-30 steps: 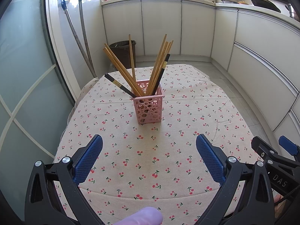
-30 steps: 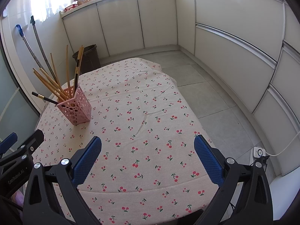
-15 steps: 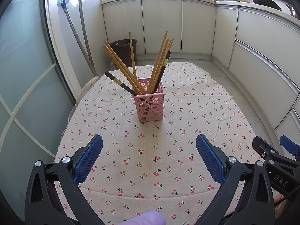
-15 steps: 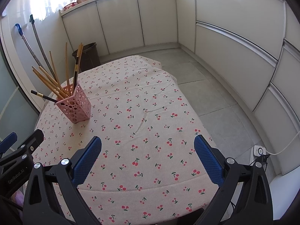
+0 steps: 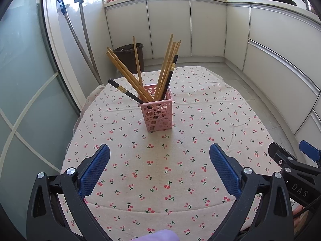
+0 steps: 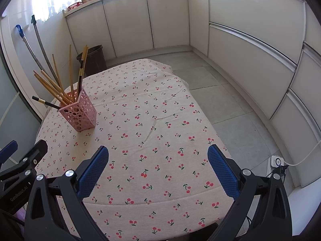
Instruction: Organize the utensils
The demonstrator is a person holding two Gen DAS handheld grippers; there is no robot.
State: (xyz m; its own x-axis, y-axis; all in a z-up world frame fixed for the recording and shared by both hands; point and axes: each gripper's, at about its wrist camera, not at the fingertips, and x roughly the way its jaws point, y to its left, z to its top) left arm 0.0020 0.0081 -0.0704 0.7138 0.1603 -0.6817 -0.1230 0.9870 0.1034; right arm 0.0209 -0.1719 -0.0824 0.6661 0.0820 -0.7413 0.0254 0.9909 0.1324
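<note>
pink perforated plastic holder (image 5: pixel 158 114): glossy | tan wooden chopsticks (image 5: pixel 128 74): matt | cherry-print cloth tablecloth (image 5: pixel 180 160): creased | blue gripper pads (image 5: pixel 94 170): textured

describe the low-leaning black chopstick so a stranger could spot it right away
On the cherry-print tablecloth stands a pink perforated holder full of chopsticks. The low-leaning black chopstick angles out leftward, with a gold band; the other black one stands steeper among the tan ones.

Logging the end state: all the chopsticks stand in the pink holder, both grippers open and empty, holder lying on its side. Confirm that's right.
One thing is wrong: the pink holder stands upright on the tablecloth, as the left wrist view shows. The chopsticks are all in it, and both grippers' jaws are open and empty.
</note>
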